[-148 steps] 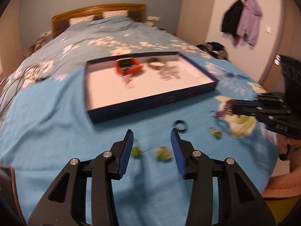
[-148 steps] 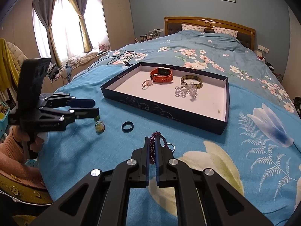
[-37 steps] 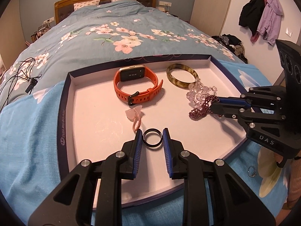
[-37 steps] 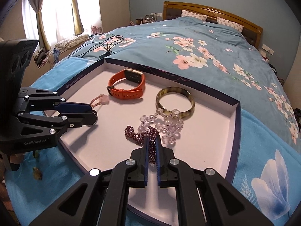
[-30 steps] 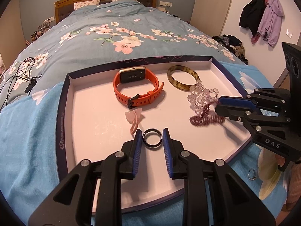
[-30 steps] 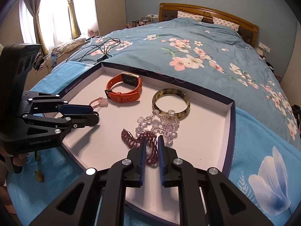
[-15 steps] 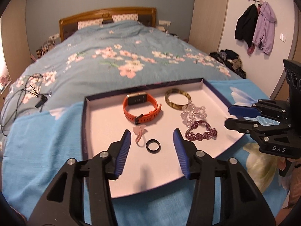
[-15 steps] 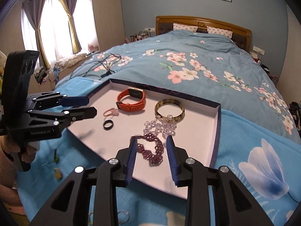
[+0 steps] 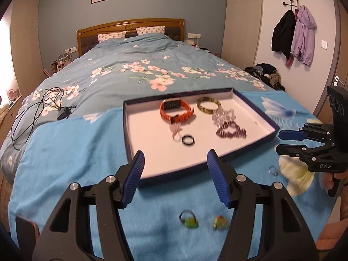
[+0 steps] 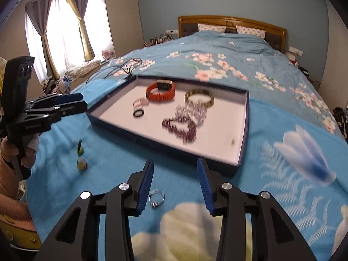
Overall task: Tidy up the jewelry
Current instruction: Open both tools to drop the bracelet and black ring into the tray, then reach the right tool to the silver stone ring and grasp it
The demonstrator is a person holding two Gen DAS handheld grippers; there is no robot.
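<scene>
Left gripper (image 9: pixel 175 174) spread wide and empty, jaws having just been opening, poised over the blue bedspread (image 9: pixel 71 152) short of the tray's near wall; right gripper (image 10: pixel 175 183) likewise parted and empty, jaws also just opening, nothing between the pads.

Already inside the tray (image 9: pixel 127 130): orange watch band (image 9: pixel 176 111), tortoiseshell bangle (image 9: pixel 207 105), clear bead bracelet (image 9: pixel 224 115), purple bead bracelet (image 9: pixel 231 131), black ring (image 9: pixel 188 140), small pink piece (image 9: pixel 176 131) beside it; all lying loose on the white floor, none overlapping except the clear beads, touching the bangle.

Left on the bedspread: two green-and-yellow rings (image 9: pixel 188 221) (image 9: pixel 219 221) just below the left jaws, blurred; silver ring (image 10: pixel 156 198) close by the right gripper's left pad.

Judged well past halfway; three small pieces remaining, each probably a light pinch and a short carry over the tray wall.
</scene>
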